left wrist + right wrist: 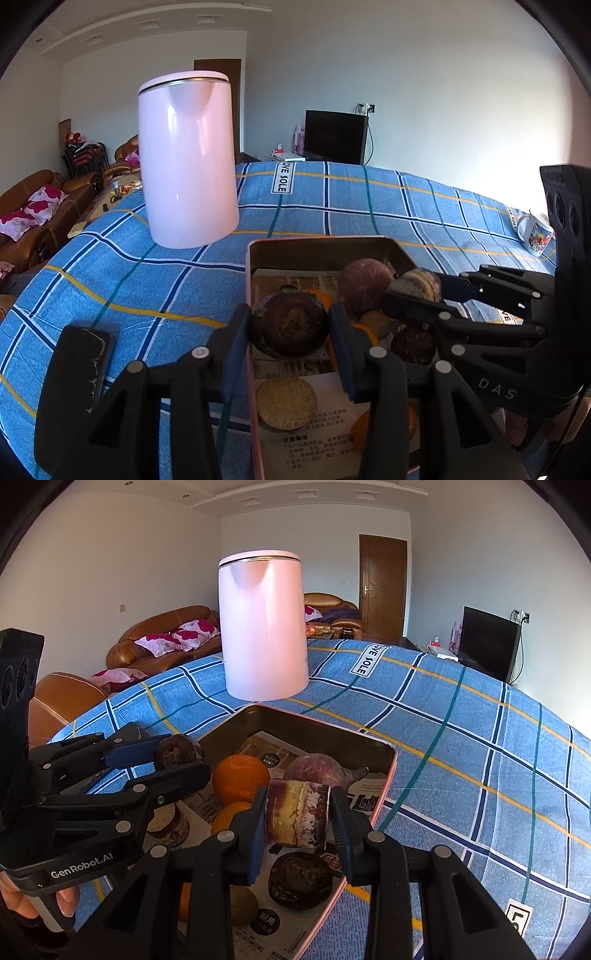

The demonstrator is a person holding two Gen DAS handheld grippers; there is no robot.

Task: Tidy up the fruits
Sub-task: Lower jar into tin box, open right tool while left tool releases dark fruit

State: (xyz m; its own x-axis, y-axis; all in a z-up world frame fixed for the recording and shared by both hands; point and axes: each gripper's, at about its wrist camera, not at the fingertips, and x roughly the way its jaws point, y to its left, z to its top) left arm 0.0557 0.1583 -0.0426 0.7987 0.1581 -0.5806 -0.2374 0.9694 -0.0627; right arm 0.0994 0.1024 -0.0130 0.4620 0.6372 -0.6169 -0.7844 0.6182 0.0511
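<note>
We had both grippers over the tin [384, 749], each clenched on a dark purple fruit. The left gripper [290, 325] gripped a round fruit [290, 328] just above the tin's near-left rim, cut face towards its camera. The right gripper [297, 812] pinched a stubby piece [295, 814] with a pale, flaking side, held over the middle of the tin. Beneath them lay an orange [240, 779], a large purple fruit [317, 771] and another dark one [299, 880] on printed paper.

The two grippers sat close together, so a careless swing could have knocked one fruit out of the other's jaws. The left fruit hung by the rim; released there, it might have rolled onto the cloth [147, 288]. The right piece looked soft, though the view was poor, and squeezing could have crushed it. The kettle [188, 162] stood just beyond the tin, within reach of a wide move.
</note>
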